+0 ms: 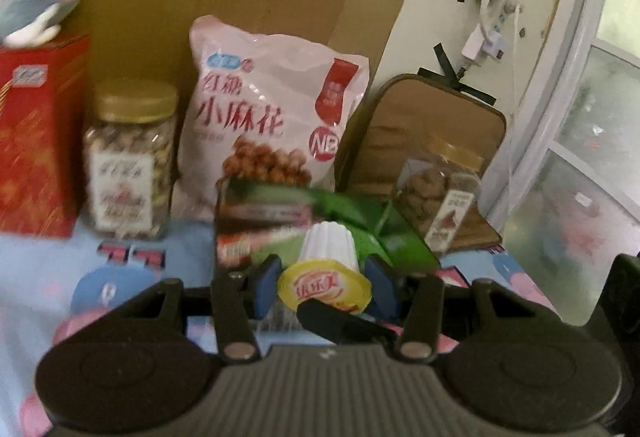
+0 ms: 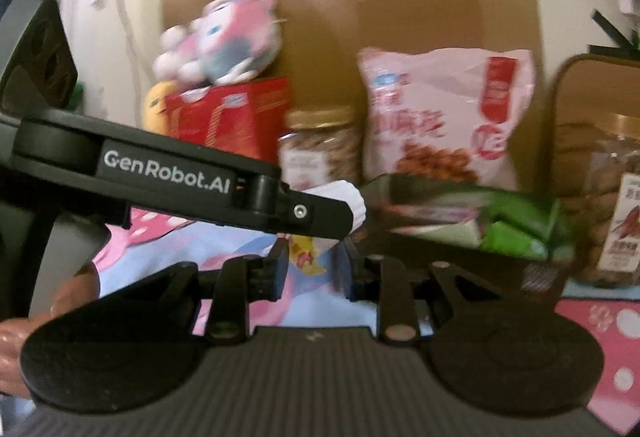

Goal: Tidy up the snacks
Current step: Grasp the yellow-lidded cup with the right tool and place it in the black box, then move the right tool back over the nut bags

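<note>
A: Gripping the small white ribbed cup [image 1: 329, 245] with its yellow foil lid [image 1: 324, 287], the left hand-held gripper [image 1: 325, 277] has its blue pads [image 1: 267, 279] pressed to both sides, just in front of the open snack box [image 1: 256, 221].

B: And the right hand-held gripper [image 2: 312, 269]?

A: Its pads stand apart with nothing between them, so I judge it released. In its view the left one crosses in front, cup [image 2: 344, 199] at the tip.

B: Where should the cup go?

A: Probably into the box with the green packets [image 1: 376, 221]. I'd keep it level, lid toward the camera, and lower it gently; the ribbed wall looks thin, so a light squeeze is enough.

B: What lies beyond?

A: The pink snack bag [image 1: 276, 117] stands behind the box, a gold-lidded jar [image 1: 130, 161] to its left, then a red carton [image 1: 40, 133]; a second jar [image 1: 438, 193] is at the right.

B: Anything unclear?

A: The box's floor is hidden, both views are blurred, and the labels can't be read. The surface is a patterned cloth [image 1: 60, 277]; what is under it I can't tell.
</note>
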Tool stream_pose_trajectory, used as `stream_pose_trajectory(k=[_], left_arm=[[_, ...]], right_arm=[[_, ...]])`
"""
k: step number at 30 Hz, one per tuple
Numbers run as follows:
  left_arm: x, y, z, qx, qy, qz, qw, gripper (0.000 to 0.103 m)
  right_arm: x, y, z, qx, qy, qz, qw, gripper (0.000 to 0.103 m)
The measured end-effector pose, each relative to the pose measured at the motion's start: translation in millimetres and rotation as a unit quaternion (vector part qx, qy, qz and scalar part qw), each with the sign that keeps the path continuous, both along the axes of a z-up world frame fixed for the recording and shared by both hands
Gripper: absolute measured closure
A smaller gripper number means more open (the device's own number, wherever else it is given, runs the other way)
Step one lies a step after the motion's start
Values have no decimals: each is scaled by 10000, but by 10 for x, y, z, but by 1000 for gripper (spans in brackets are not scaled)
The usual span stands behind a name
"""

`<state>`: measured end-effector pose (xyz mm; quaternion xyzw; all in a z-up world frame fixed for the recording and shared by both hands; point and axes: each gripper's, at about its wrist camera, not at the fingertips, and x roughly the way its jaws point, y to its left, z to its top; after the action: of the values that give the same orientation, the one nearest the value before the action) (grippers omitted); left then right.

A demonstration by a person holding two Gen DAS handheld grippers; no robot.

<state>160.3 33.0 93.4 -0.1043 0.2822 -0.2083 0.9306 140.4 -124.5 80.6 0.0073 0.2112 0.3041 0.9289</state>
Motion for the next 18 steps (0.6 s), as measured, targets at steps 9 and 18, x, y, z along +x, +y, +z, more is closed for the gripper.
stream_pose_trajectory(k=[9, 18], left_arm=[[658, -111, -165, 271, 319, 306, 9987, 55], [603, 7, -131, 294, 195, 633, 9974, 53]], right_arm=[[698, -73, -161, 231, 409, -177, 9987, 72], [766, -277, -197, 529, 439, -368, 9970, 58]])
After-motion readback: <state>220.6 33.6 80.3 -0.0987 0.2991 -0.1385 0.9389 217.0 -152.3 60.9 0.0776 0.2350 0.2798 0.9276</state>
